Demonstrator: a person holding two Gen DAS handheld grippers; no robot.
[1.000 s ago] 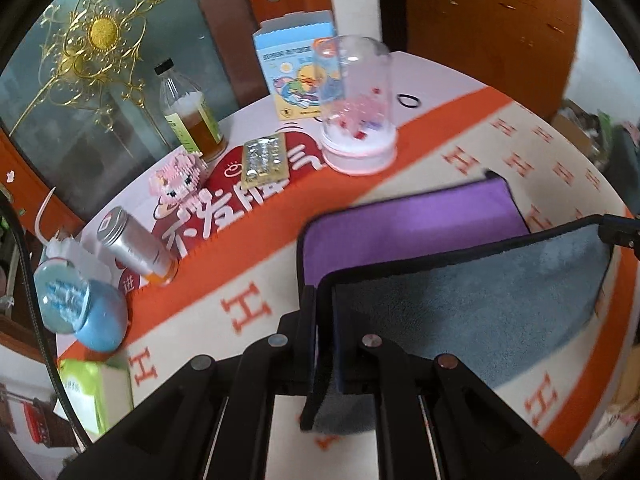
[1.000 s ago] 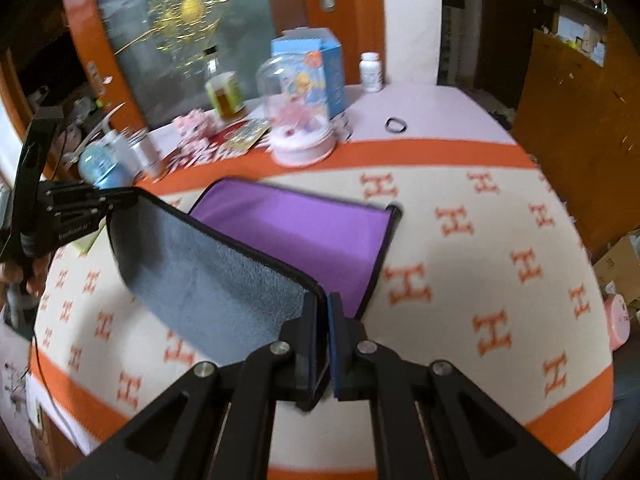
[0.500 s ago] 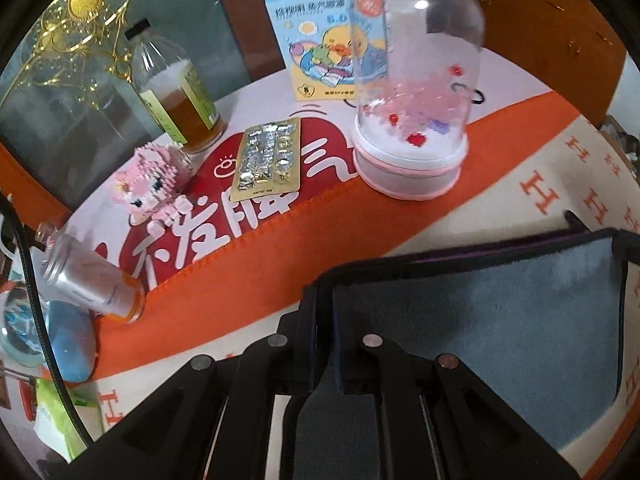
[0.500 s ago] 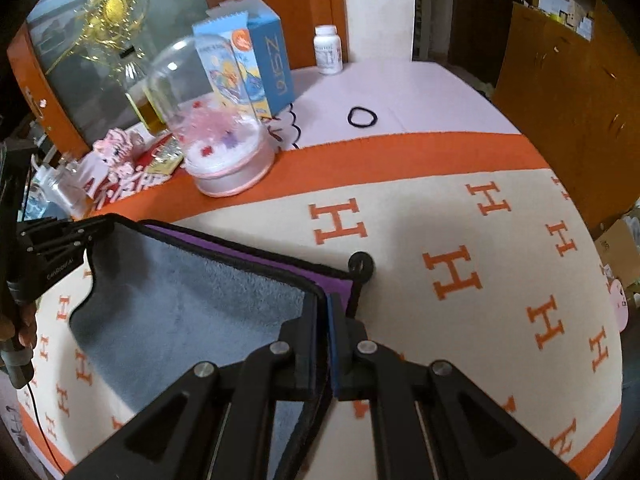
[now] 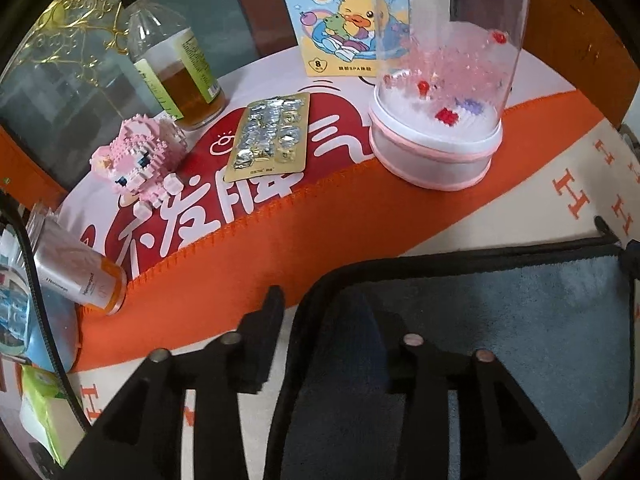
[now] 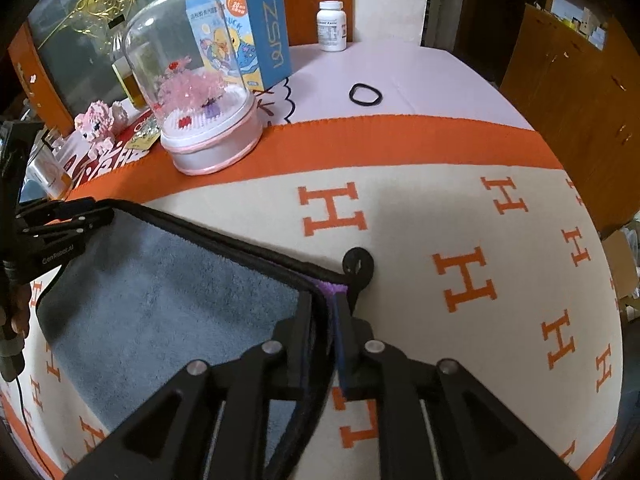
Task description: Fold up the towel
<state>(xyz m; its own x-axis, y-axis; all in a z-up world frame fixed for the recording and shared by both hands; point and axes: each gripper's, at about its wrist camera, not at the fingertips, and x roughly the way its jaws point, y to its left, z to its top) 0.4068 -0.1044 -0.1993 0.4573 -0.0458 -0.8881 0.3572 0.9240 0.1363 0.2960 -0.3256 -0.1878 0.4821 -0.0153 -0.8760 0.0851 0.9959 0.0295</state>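
Observation:
The towel (image 5: pixel 520 320) is grey on top, purple underneath, with black trim. It lies folded in half on the orange-and-cream tablecloth (image 6: pixel 440 208), grey side up (image 6: pixel 160 292). My left gripper (image 5: pixel 320 312) is open; its fingers straddle the towel's near-left corner, which has dropped between them. My right gripper (image 6: pixel 322 304) is still shut on the towel's right corner, where a strip of purple shows by the black hanging loop (image 6: pixel 358 264). The left gripper also shows at the left edge of the right wrist view (image 6: pixel 68 216).
Just beyond the towel stand a glass dome with pink flowers (image 5: pixel 440 120), a duck-print box (image 5: pixel 336 20), a tea bottle (image 5: pixel 172 72), a pill blister (image 5: pixel 268 136), a pink brick figure (image 5: pixel 136 160) and a tipped tube (image 5: pixel 76 276). A hair tie (image 6: pixel 364 94) and pill bottle (image 6: pixel 332 26) lie farther back.
Both grippers carried the towel's near edge forward over the purple half and laid it down. The left gripper has opened and let go of its corner; the right stays shut.

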